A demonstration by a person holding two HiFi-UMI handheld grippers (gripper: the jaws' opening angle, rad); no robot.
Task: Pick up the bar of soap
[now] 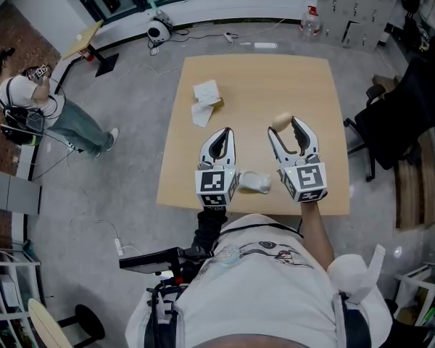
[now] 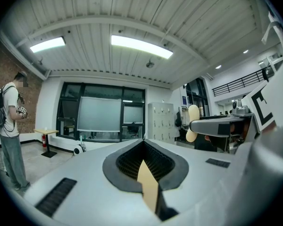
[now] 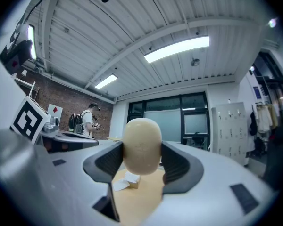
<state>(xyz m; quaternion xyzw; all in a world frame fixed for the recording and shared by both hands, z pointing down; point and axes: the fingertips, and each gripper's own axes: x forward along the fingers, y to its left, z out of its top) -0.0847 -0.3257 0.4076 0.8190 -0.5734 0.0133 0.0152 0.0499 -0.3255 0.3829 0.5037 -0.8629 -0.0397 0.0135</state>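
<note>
Bar of soap (image 3: 142, 146) between jaws

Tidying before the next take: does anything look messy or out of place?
Only the white wrapper lies crumpled and open on the table, far left side. The bar of soap sits upright in the right tool.

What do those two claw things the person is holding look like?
Each is a hand-held two-jaw tool. The left gripper and right gripper have smooth pale grey shells tapering to a point, with dark ribbed pads lining the inside. At the back of each sits a white cube printed with black square markers. The person wears a white printed T-shirt.
</note>
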